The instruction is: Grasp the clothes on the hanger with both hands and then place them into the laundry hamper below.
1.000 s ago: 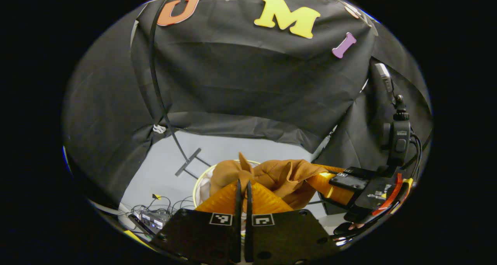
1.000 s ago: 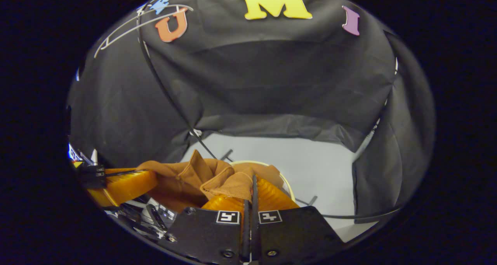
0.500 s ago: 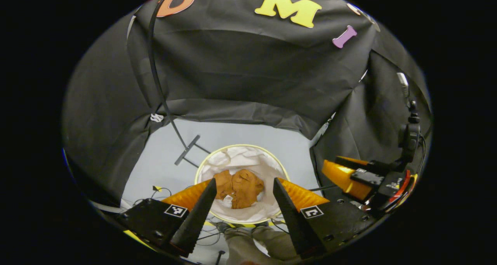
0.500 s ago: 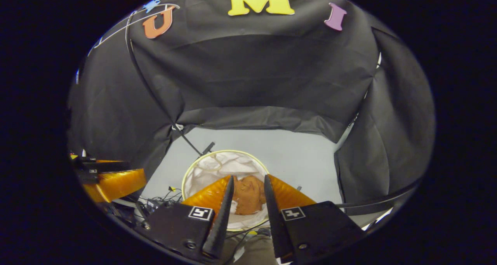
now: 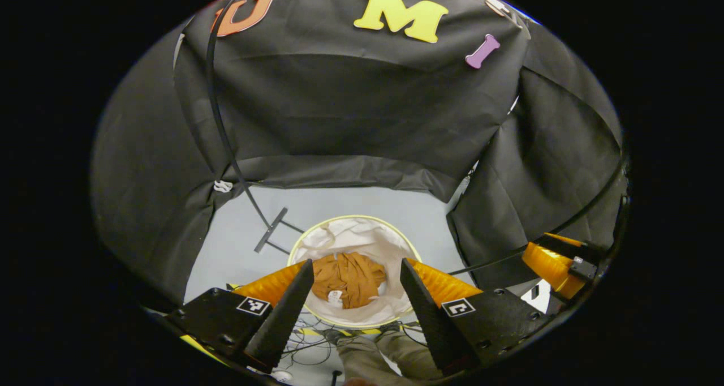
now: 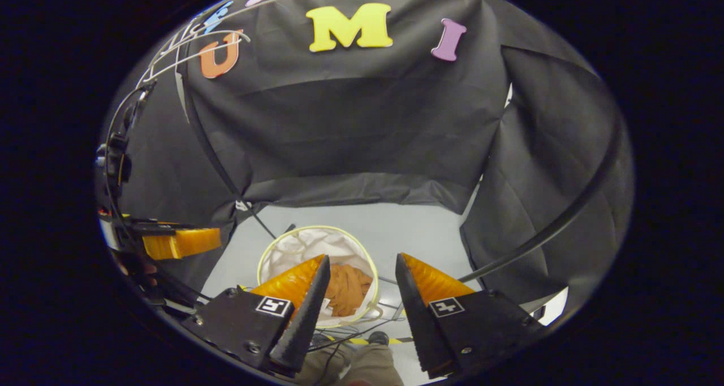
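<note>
Clothes (image 5: 349,275) lay crumpled in the hamper (image 5: 355,223) in the left gripper view, a soft brown heap sunk against the white lining, with a small pale tag showing near its lower edge. The left claw (image 5: 355,295) hung above the hamper with its fingers spread wide and nothing between them. Off to the side the right claw (image 5: 557,264) showed at the edge, too cut off there to tell how it stood.

Seen from the right gripper view, the clothes (image 6: 346,288) sat in the same hamper (image 6: 317,230) on the grey floor (image 6: 396,222), partly hidden behind one finger. The right claw (image 6: 357,301) was apart and empty, well above the rim. The left claw (image 6: 181,241) showed farther off.

Judging by its folds, the cloth looked light and limp, not slippery or fragile. If it needed lifting again, a bunched fold at the top of the heap seemed the best hold.
</note>
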Action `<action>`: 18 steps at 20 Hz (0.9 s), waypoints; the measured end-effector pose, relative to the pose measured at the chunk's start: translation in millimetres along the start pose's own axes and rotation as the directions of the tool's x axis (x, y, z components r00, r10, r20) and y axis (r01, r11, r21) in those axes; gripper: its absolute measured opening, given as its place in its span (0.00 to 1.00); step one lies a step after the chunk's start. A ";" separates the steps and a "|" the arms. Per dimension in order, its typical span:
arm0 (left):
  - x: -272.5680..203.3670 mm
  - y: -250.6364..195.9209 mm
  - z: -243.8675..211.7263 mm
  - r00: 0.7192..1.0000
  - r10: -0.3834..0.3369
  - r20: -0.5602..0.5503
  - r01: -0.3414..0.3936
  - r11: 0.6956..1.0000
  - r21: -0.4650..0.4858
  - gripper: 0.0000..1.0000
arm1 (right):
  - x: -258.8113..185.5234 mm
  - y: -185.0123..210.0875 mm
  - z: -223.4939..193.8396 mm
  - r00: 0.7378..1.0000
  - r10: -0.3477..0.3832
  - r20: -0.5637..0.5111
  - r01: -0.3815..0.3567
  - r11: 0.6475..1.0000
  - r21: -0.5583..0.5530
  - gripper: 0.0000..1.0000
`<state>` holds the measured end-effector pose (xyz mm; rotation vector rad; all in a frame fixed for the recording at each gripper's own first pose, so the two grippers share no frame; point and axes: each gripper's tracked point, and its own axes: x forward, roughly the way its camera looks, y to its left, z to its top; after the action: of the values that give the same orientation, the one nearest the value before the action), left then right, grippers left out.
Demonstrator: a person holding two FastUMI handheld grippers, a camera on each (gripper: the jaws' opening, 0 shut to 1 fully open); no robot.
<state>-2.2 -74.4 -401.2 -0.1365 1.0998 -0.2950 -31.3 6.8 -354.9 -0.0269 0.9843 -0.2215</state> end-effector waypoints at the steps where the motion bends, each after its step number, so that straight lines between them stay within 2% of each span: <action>1: -7.8 -2.3 6.0 0.999 0.002 0.035 -0.002 1.000 0.001 0.95 | -12.1 -1.5 9.1 0.999 -0.003 0.041 0.003 1.000 -0.004 0.76; 4: -51.7 -4.1 34.1 0.980 0.022 0.196 -0.025 1.000 0.012 0.95 | -57.1 -0.4 58.8 0.976 0.011 0.218 -0.008 1.000 -0.013 0.76; 6: -95.2 1.3 56.7 0.940 0.059 0.337 -0.068 0.998 0.015 0.95 | -92.8 -8.3 82.0 0.935 0.036 0.352 -0.031 0.999 -0.022 0.75; 7: -119.3 1.7 63.2 0.909 0.080 0.410 -0.095 0.995 0.017 0.95 | -112.6 -13.5 88.7 0.910 0.050 0.411 -0.043 0.999 -0.026 0.76; 10: -197.0 -5.0 74.7 0.787 0.138 0.601 -0.178 0.984 0.007 0.94 | -175.3 -37.9 100.2 0.829 0.100 0.550 -0.088 0.995 -0.048 0.95; 11: -221.4 -13.3 73.1 0.740 0.145 0.656 -0.194 0.981 0.002 0.85 | -191.2 -52.5 98.0 0.805 0.113 0.583 -0.098 0.994 -0.057 1.00; 14: -291.3 -39.9 51.8 0.609 0.145 0.780 -0.221 0.975 -0.008 0.94 | -244.3 -93.2 88.9 0.737 0.135 0.662 -0.112 0.991 -0.078 1.00; 16: -333.2 -60.0 23.6 0.547 0.154 0.823 -0.254 0.967 -0.012 1.00 | -273.9 -115.6 76.7 0.700 0.158 0.697 -0.131 0.987 -0.092 1.00; 18: -362.5 -86.7 0.2 0.490 0.169 0.856 -0.290 0.957 -0.023 1.00 | -293.2 -134.2 63.7 0.683 0.180 0.708 -0.150 0.983 -0.106 1.00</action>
<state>-168.7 -47.7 -68.7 -0.0045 0.0767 -0.0181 -158.1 -71.2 -61.9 -0.0560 0.1926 -0.0084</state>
